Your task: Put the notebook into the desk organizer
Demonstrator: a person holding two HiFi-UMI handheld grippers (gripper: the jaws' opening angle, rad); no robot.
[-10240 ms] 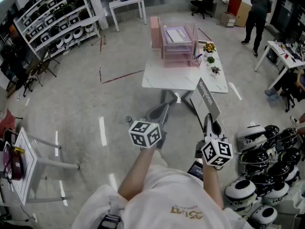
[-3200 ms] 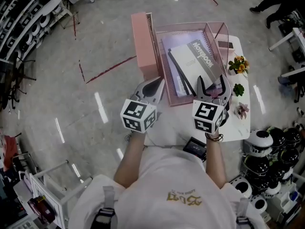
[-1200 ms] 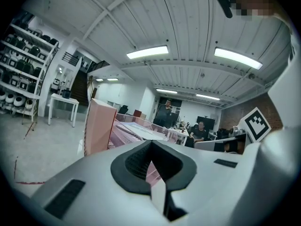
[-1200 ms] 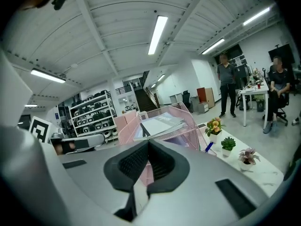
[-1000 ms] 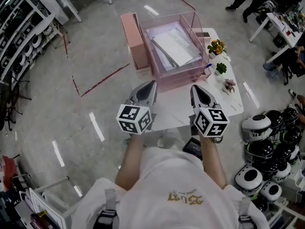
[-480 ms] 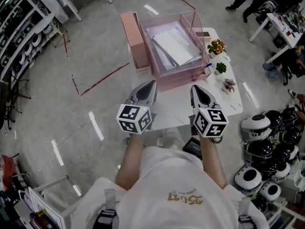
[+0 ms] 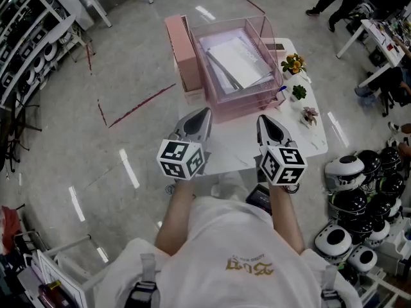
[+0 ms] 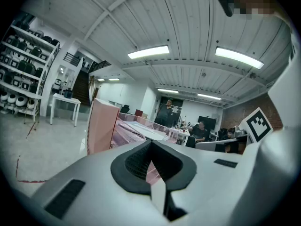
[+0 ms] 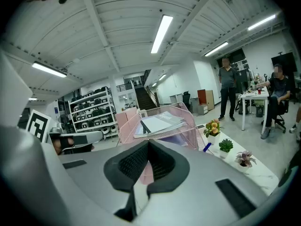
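Observation:
The grey notebook (image 7: 239, 61) lies flat in the top tray of the pink wire desk organizer (image 7: 226, 105) on the white table (image 7: 312, 140). In the right gripper view the notebook (image 9: 160, 121) shows on top of the organizer (image 9: 187, 112), a short way ahead of the jaws. My left gripper (image 7: 205, 111) and right gripper (image 7: 262, 117) hover side by side over the table's near edge, well short of the organizer. Both are shut with nothing between the jaws. The left gripper (image 8: 151, 144) points at the organizer (image 8: 134, 128) from its left side.
A pink file box (image 7: 182, 50) stands against the organizer's left side. Three small potted plants (image 7: 297, 92) and a blue pen line the table's right edge. White helmets (image 7: 350, 201) are piled on the floor at the right. People stand at the far right desks.
Three seconds ago my right gripper held the notebook over the organizer; now the notebook rests in the top tray and both grippers have drawn back. Nothing has moved in the last second.

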